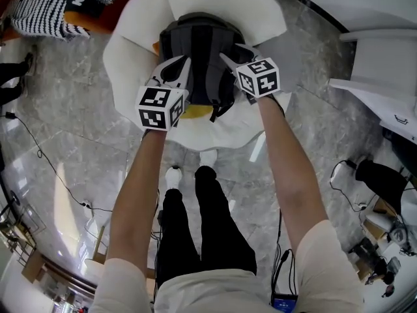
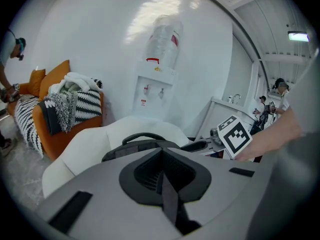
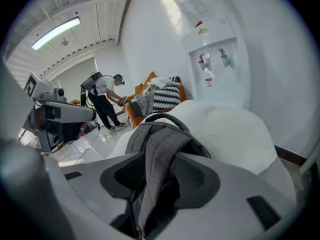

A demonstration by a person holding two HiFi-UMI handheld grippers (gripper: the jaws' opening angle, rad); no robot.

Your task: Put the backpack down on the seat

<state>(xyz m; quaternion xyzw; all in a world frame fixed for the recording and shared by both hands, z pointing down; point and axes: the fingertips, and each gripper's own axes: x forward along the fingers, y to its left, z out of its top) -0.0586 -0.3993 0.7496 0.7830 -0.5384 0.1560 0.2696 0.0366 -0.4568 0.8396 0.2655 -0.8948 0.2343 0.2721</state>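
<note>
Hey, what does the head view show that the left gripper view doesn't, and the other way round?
Only the head view shows the person's black trousers and white shoes. Only the left gripper view shows the white water dispenser, and the thin dark backpack strap pinched in the left gripper's jaws. Both show the dark grey fabric backpack on the white cushioned seat, the right gripper, and the orange sofa with striped throws.

Obstructed and undetermined items.
Head view: left tongs (image 1: 174, 67) and right tongs (image 1: 234, 52) cover the lower sides of the backpack (image 1: 199, 51); a yellow item (image 1: 189, 113) beneath it shows one edge only. Left gripper view: whether the tongs pinch the dark strap (image 2: 167, 196) cannot be determined.
</note>
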